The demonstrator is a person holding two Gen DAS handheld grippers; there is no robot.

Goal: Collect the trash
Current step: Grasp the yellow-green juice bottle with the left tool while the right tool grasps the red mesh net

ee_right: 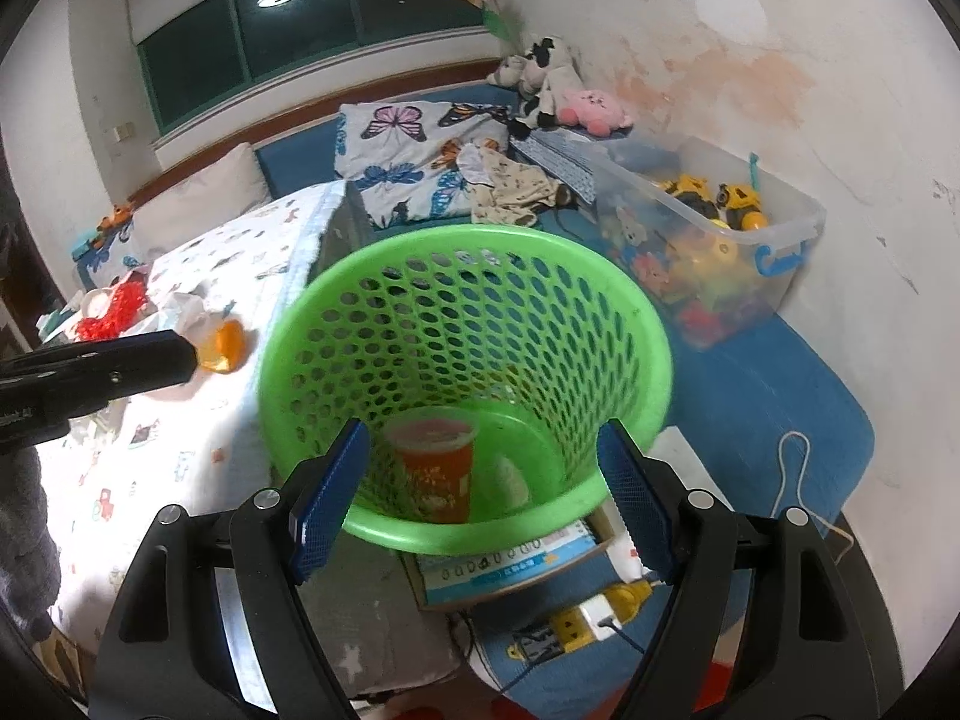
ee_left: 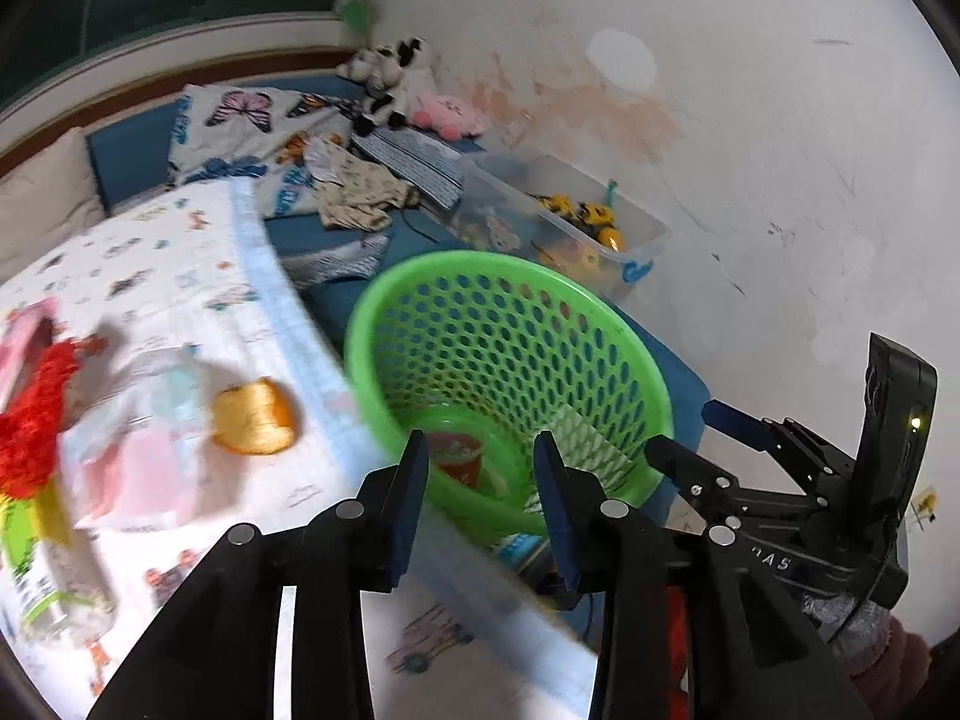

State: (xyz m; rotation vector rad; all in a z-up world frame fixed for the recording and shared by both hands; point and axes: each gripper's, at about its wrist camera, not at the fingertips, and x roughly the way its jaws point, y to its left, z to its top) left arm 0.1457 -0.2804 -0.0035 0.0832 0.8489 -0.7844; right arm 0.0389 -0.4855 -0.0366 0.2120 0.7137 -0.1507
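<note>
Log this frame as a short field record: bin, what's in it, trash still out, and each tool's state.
bin: green basket, upright beside the bed
in bin: red paper cup, plus a pale item I cannot identify
trash still out: orange peel and crumpled wrapper on the printed sheet
left tool: open, empty, pointed at the basket's near rim
right tool: open, empty, above the basket's near rim
background: clear toy bin against the wall

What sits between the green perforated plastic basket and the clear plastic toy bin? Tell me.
Nothing but bare blue mat, seen in the right wrist view, between the green perforated plastic basket and the clear plastic toy bin.
</note>
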